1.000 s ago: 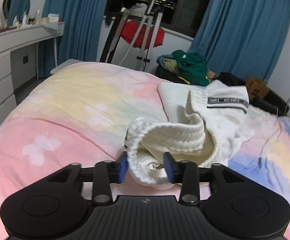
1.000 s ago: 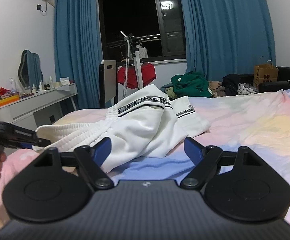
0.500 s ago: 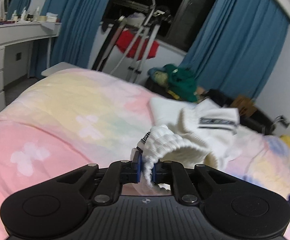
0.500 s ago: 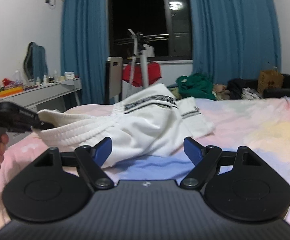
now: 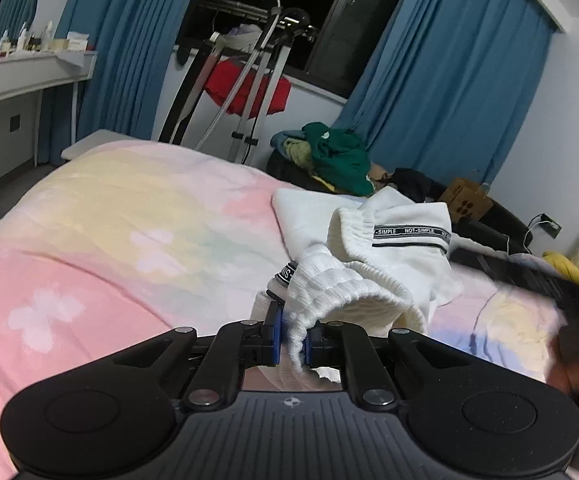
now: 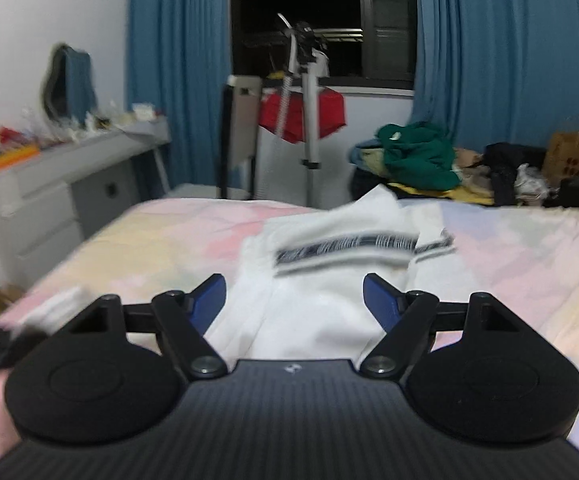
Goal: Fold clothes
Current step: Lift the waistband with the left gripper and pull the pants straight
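Observation:
White pants [image 5: 393, 248] with a black "NOT-SIMPLE" stripe lie crumpled on the pastel bed cover [image 5: 129, 232]. My left gripper [image 5: 289, 338] is shut on the ribbed white waistband [image 5: 329, 292] and holds it just above the bed. In the right wrist view the pants [image 6: 321, 280] lie straight ahead, blurred. My right gripper [image 6: 294, 300] is open and empty, with its fingers on either side of the cloth, just above it. The right gripper shows as a dark blur at the right edge of the left wrist view [image 5: 569, 304].
A white dresser [image 6: 49, 208] stands left of the bed. A metal stand with red cloth [image 5: 249, 88] is behind the bed by the window. A pile of green and dark clothes [image 5: 337, 156] and a cardboard box [image 5: 465, 200] lie at the far side.
My left gripper closed on the ribbed waistband and lifted it slightly. My right gripper moved left and forward over the pants, staying open.

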A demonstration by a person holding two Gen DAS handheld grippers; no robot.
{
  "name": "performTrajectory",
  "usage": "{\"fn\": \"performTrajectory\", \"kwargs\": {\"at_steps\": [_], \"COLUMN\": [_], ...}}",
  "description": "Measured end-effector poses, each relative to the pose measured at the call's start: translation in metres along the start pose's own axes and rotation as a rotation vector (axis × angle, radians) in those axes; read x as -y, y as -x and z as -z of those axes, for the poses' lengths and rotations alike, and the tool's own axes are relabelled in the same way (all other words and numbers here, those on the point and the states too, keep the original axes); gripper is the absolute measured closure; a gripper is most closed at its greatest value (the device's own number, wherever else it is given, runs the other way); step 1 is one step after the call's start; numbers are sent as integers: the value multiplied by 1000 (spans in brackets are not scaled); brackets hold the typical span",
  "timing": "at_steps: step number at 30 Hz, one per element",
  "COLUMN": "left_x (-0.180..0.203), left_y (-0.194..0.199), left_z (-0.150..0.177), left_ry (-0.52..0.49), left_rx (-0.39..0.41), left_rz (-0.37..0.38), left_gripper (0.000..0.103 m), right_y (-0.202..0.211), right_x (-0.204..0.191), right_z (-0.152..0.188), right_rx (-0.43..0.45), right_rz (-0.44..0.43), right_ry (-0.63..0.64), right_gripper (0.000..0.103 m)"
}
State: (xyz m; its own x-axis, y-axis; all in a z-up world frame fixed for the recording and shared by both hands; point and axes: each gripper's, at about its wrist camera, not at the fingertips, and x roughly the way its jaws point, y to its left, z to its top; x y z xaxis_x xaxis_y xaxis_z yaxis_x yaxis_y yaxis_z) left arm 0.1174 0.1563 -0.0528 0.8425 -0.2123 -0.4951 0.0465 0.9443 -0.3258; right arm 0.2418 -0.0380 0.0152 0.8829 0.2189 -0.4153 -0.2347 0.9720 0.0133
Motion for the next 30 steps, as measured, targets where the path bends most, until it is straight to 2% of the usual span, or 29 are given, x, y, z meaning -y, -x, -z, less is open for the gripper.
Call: {"fn": "performTrajectory", "kwargs": {"at_steps": [6,12,14,19,20,23,27,30], "left_x": [-10,-19,-21,-22,-21,-15,-3,4], "left_y": [-6,-11,-14,-17,-16,-9,-2,0], "left_z": [-1,0,1,1,1,4,8,8], "left_ry": [20,40,44,33,25,-11,-76,-94], "left_rx": [-8,-16,-19,-31,-29,-33,-50,-59], "left_rz": [-2,1,-1,5,10,12,-8,-26], "left_gripper": [92,92,92,91,90,90,89,89], "right_y": [-71,-129,-131,-88,-76,-34,3,28], "right_x": [-16,-51,-49,-9,2,47,108,136], "right_z": [-27,-15,-7,2,5,22,58,89], "right_rx": [-93,-248,-255,-207,-197,-176,-232,-267], "right_rz": [-55,51,111,204,228,296,304,272], "right_ry": [46,294,320,160,135,36,-96,-203], "right_gripper": [26,26,26,30,34,34,34,34]}}
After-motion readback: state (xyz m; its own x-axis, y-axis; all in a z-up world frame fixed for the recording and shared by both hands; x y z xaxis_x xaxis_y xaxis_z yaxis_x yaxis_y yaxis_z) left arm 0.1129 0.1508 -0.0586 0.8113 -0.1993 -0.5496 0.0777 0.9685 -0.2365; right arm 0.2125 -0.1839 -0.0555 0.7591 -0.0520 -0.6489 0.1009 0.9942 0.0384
